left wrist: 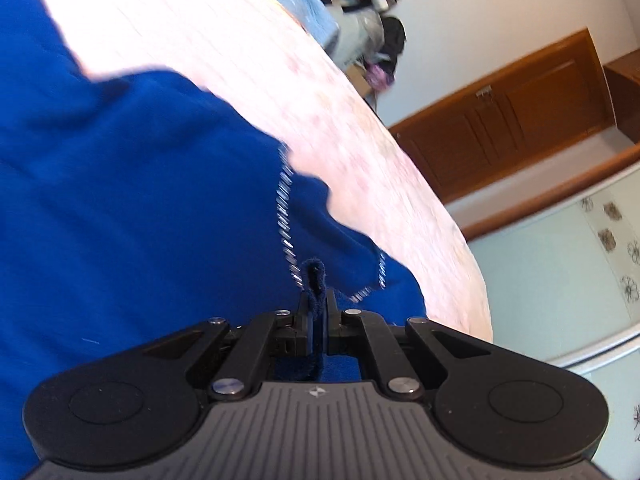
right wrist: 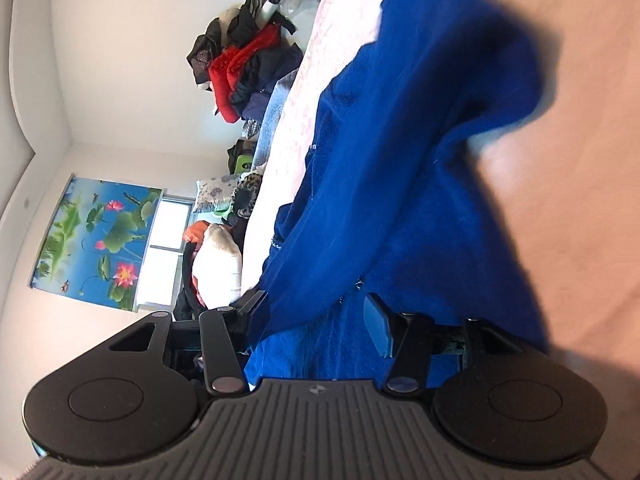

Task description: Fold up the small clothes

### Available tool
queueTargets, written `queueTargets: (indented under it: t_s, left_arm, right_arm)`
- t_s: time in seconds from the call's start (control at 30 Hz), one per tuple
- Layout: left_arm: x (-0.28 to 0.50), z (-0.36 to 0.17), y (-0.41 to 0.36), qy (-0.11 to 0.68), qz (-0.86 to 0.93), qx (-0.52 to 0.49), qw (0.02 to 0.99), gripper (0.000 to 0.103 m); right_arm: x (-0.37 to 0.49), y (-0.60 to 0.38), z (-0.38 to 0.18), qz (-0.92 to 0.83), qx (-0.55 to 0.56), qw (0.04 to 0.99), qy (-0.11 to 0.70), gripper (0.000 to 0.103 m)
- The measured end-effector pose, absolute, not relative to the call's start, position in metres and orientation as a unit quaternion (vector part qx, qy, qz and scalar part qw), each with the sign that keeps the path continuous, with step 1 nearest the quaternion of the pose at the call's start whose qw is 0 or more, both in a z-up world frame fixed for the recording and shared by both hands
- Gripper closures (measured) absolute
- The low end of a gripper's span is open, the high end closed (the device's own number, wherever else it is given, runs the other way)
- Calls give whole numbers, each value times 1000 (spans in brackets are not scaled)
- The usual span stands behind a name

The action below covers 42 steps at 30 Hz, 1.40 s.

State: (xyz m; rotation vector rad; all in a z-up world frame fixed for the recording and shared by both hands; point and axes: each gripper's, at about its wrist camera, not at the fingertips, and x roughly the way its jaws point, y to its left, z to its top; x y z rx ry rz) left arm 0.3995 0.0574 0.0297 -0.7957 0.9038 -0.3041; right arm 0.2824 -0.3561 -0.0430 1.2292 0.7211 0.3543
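Note:
A deep blue garment (left wrist: pixel 140 200) with a sparkly silver trim (left wrist: pixel 285 216) lies bunched on the pink bedspread (left wrist: pixel 320 100). My left gripper (left wrist: pixel 318 300) is shut on a small fold of the garment's edge, which sticks up between the two fingers. In the right wrist view the same blue garment (right wrist: pixel 400 160) drapes across the bedspread (right wrist: pixel 580 160) and hangs over my right gripper (right wrist: pixel 316 304). That gripper is open: its jaws stand apart with loose blue cloth lying between them, and the pads do not press on it. The cloth partly hides its left finger.
A heap of dark and red clothes (right wrist: pixel 244 68) sits at the far end of the bed, with pillows and bundles (right wrist: pixel 218 268) beside it. Past the bed's edge are a wooden door (left wrist: pixel 500 120), a pale flower-patterned cabinet (left wrist: pixel 580 280) and a lotus poster (right wrist: pixel 96 240) on the wall.

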Motion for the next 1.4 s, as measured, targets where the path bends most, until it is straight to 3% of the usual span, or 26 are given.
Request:
queueTargets:
  t_s: [0.2, 0.4, 0.7, 1.0, 1.03, 1.17, 1.4]
  left_arm:
    - [390, 37, 97, 418, -116, -382, 816, 99]
    - [386, 46, 115, 415, -89, -372, 826, 99]
    - [394, 41, 121, 431, -54, -346, 831, 99]
    - [392, 30, 138, 440, -36, -343, 829, 99]
    - [393, 27, 138, 441, -35, -344, 828, 99]
    - [396, 16, 139, 451, -32, -343, 823, 99]
    - [395, 9, 137, 459, -32, -329, 824, 99]
  right_arm:
    - [280, -381, -35, 154, 561, 752, 309, 48]
    - [289, -409, -14, 139, 553, 769, 287, 40]
    - [358, -413, 1, 148, 538, 773, 301, 31]
    - [410, -376, -16, 102, 434, 805, 391, 30]
    - [410, -375, -19, 103, 422, 811, 391, 37]
    - [405, -383, -23, 115, 434, 806, 386, 41]
    - [384, -364, 7, 157, 394, 819, 387, 32]
